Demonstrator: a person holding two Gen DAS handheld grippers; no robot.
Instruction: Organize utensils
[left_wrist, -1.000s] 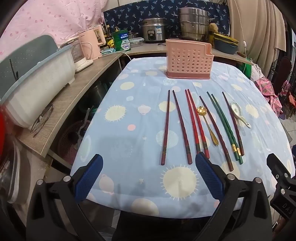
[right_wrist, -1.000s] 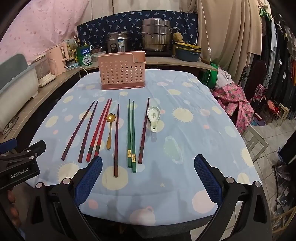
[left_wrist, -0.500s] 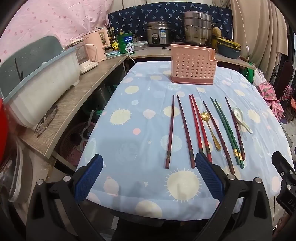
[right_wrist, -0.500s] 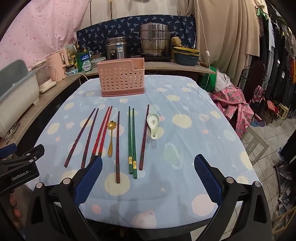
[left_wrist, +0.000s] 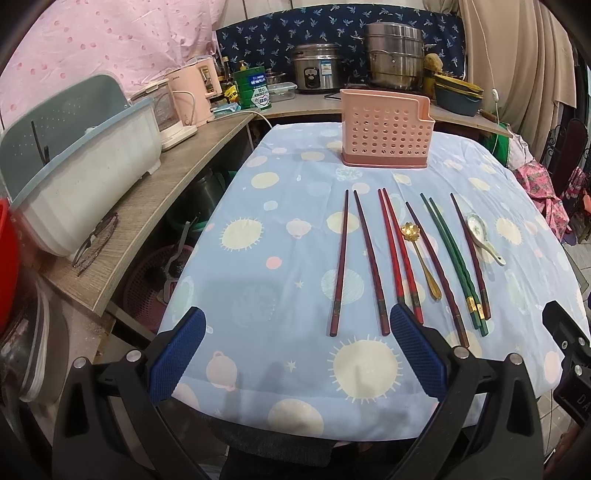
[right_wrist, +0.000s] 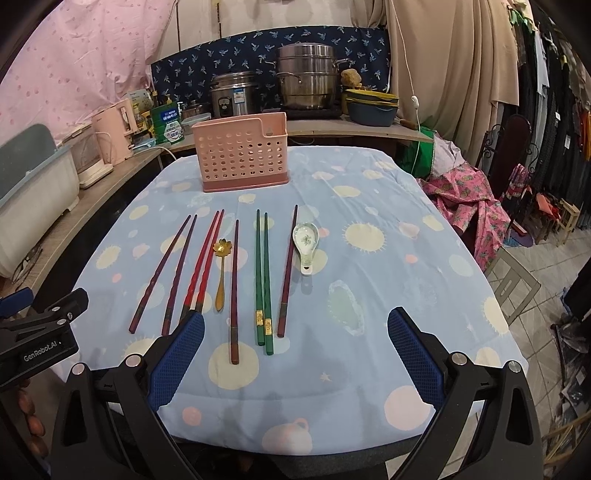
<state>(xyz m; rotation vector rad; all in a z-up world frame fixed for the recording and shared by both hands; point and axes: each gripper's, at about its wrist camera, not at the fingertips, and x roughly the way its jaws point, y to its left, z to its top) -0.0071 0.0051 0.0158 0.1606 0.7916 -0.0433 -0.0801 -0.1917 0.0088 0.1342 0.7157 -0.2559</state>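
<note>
Eight chopsticks and two spoons lie in a row on the blue tablecloth (right_wrist: 388, 258), none touching a gripper. Left gripper (left_wrist: 295, 352): jaws wide apart, empty, held over the near table edge. Right gripper (right_wrist: 295, 354): jaws likewise spread, holding nothing, also over the near edge.

Pink perforated utensil holder (right_wrist: 243, 155) stands upright at 12 o'clock on the table, well apart from the row. From the right wrist view, reading 9 to 3 o'clock: a dark maroon chopstick pair (right_wrist: 168, 273), a red chopstick pair (right_wrist: 205, 264) lying close together, a gold flower-bowl spoon (right_wrist: 220, 273), a single dark chopstick (right_wrist: 234, 291), a green chopstick pair (right_wrist: 263, 280) with gold bands near the thick ends, another single dark chopstick (right_wrist: 288, 269), and a white ceramic spoon (right_wrist: 306, 242) just beside it, bowl up. All thick ends point toward 6 o'clock.

The red pair's thick ends are partly hidden behind the right gripper's left finger (right_wrist: 177, 354). A rice cooker (right_wrist: 233, 94) and a steel steamer pot (right_wrist: 308, 75) stand on the counter beyond the holder.
</note>
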